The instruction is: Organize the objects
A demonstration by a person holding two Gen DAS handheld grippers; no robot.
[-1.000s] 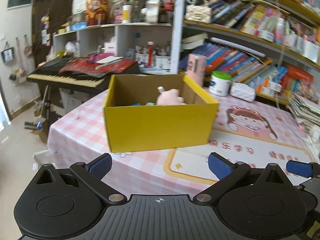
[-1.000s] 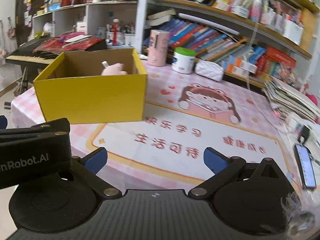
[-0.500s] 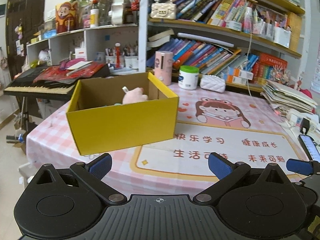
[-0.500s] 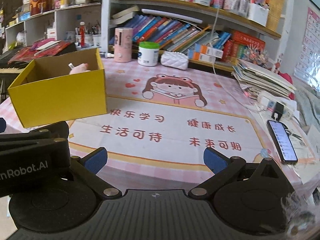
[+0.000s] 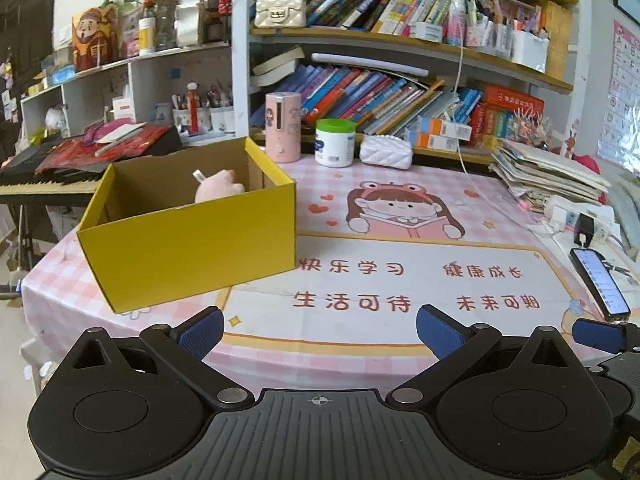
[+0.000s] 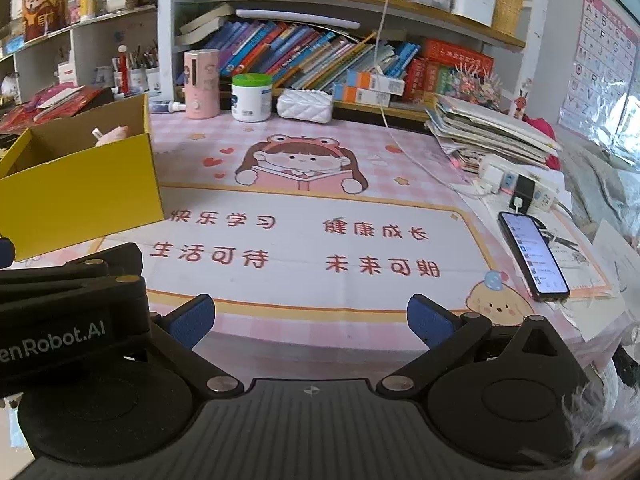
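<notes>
On the pink checked tablecloth (image 5: pixel 360 352), toward its left side, sits the yellow box (image 5: pixel 192 240), open at the top, with a pink soft toy (image 5: pixel 218 188) already lying inside against the far wall, beside a small white item too small to identify. Both grippers are held low at the near edge of the table, side by side, looking across it: the left gripper (image 5: pixel 318 326) has its blue pads spread wide with nothing between them, and the right gripper (image 6: pixel 310 316) is likewise spread and empty. That posture reads as a pull-back rather than a reach (neither tool points at any one item). The printed centre of the cloth is bare, which suggests the loose things have gone into the box and the tidying is close to done. What is left stands along the back edge, well apart from the grippers: a pink bottle (image 6: pixel 202 82), a white jar with a green lid (image 6: pixel 251 96) and a white quilted pouch (image 6: pixel 305 105), in a row as if they belong there. A phone (image 6: pixel 534 254) lies charging at the right.
</notes>
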